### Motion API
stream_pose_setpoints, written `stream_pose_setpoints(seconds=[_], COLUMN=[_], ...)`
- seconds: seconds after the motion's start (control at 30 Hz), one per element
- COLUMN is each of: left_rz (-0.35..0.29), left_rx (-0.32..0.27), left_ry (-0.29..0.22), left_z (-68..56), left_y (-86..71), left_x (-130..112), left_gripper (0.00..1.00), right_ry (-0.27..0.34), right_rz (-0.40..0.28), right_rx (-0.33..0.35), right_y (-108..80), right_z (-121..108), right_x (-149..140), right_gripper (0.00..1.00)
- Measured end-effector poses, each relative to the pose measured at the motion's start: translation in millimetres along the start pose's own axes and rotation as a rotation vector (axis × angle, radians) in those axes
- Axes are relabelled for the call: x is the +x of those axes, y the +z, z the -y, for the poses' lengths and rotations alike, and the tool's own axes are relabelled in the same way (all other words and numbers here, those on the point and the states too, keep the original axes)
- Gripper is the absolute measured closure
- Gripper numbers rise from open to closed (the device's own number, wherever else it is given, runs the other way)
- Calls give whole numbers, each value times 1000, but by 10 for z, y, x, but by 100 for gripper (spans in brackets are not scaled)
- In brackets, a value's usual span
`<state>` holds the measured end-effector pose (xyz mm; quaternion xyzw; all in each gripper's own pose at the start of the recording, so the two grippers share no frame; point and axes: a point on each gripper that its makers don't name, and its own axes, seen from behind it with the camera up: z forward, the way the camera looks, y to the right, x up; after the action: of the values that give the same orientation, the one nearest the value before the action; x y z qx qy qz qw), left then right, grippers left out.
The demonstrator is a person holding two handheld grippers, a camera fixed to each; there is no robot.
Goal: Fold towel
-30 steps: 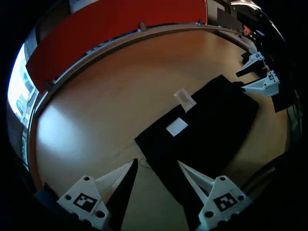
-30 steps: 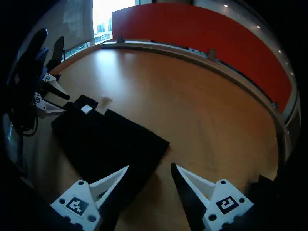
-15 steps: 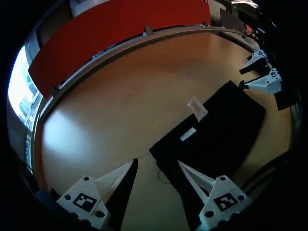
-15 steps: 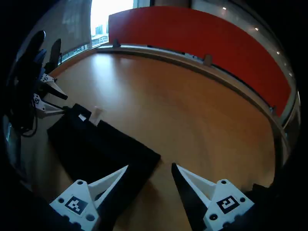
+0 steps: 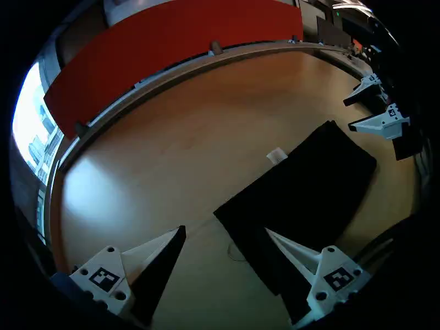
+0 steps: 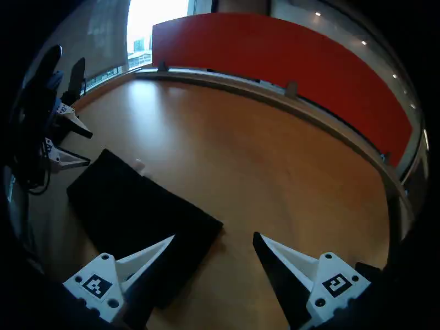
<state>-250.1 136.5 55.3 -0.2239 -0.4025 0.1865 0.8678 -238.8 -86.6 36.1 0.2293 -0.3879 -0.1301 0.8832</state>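
Note:
A black towel (image 5: 300, 195) lies folded flat on the wooden table (image 5: 165, 165), with a small white label (image 5: 276, 155) peeking out at its far edge. My left gripper (image 5: 224, 231) stands open at the towel's near-left corner, nothing between its fingers. In the right gripper view the towel (image 6: 137, 212) lies to the left, its label (image 6: 138, 163) at the far edge. My right gripper (image 6: 214, 236) is open and empty by the towel's near-right corner. Each view shows the other gripper at the towel's far end: the right one (image 5: 347, 115) and the left one (image 6: 88, 146).
A red divider panel (image 5: 165, 33) (image 6: 286, 44) runs along the table's far edge, above a raised rim. A bright window (image 5: 27, 121) is at the left. A thin loose thread (image 5: 234, 256) lies on the wood by the towel's corner.
Both grippers' fingers have spread wider. The towel's lifted fold has settled flat, and the white labels that showed on top are now almost all tucked away. The views have pulled back a little.

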Motion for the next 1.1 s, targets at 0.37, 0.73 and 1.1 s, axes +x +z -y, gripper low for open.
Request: stream_pose_setpoints(seconds=[0.37,0.73,1.1], left_rz=[-3,-7,4], left_rx=[-8,-14,-16], left_ry=[-15,-51,-76], left_z=[-82,-166,-239], left_y=[-119,-302,-452], left_x=[-43,-187,-392], left_gripper=[4,4,4], right_ry=[5,11,18], right_rz=[-14,-22,-25], right_rx=[4,4,2], right_y=[-133,-357,-564], right_z=[66,189,328], right_x=[-13,-137,-296], right_gripper=[0,0,0])
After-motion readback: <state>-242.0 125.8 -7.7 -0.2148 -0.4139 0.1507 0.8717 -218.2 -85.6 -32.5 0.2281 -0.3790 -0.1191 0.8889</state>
